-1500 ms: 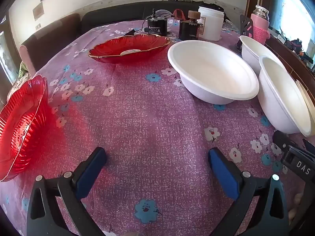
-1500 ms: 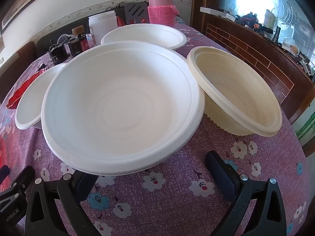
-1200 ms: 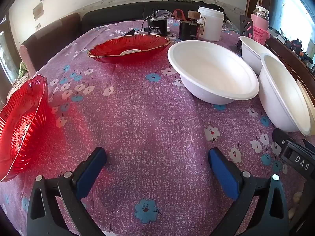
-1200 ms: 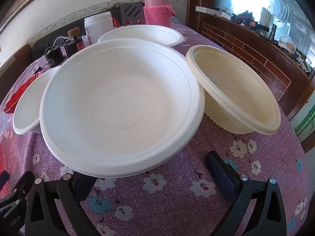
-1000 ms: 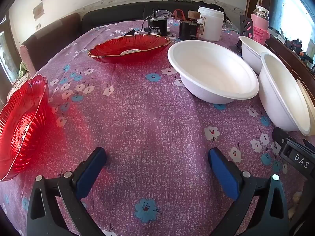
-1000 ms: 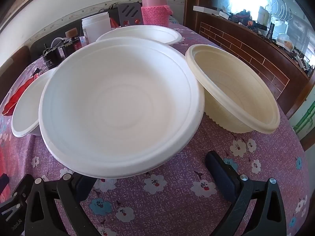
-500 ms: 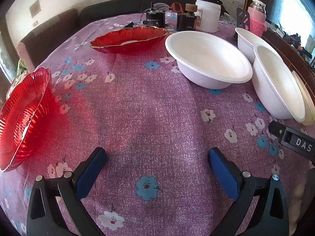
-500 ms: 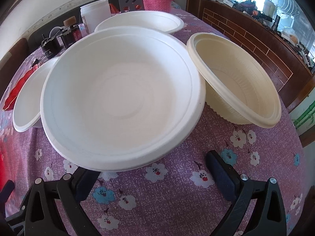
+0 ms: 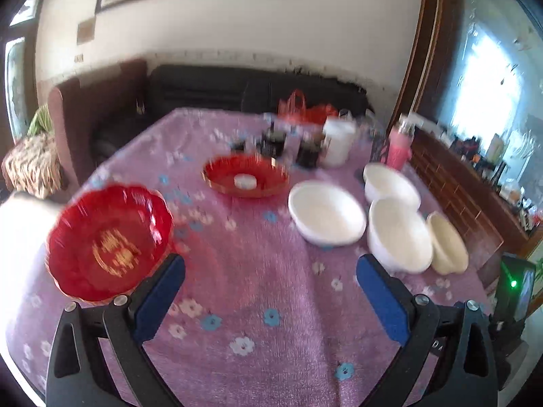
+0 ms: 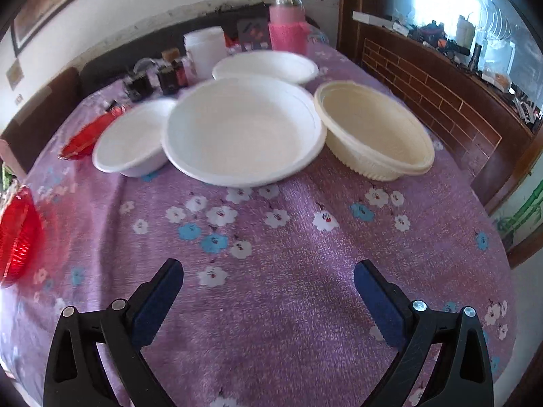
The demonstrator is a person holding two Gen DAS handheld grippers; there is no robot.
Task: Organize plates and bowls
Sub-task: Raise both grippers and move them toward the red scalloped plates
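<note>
I have both grippers raised over the table (image 10: 288, 322), which wears a purple cloth printed with small flowers, and neither one grips anything. My left gripper (image 9: 270, 291) has its blue-padded jaws spread wide over bare cloth near the front edge, and my right gripper (image 10: 268, 293) is just as wide, also above bare cloth at the front. In the right wrist view the big white bowl (image 10: 242, 130) sits in the middle of the table, its rim overlapping a smaller white bowl (image 10: 130, 146) on its left and lying just beside the cream bowl (image 10: 373, 135) toward the right edge; whether those rims touch I cannot tell. A third white bowl (image 10: 266, 66) sits behind it, near the far edge. The left wrist view is blurred, but I can make out a red plate (image 9: 108, 242) near the left edge, just beyond the left finger (image 9: 159, 300), and a second red plate (image 9: 246, 179) farther back toward the middle. At the far edge stand a pink bottle (image 10: 287, 27), a white tub (image 10: 205, 51) and some small dark jars (image 10: 169, 71), all well apart from my grippers.
</note>
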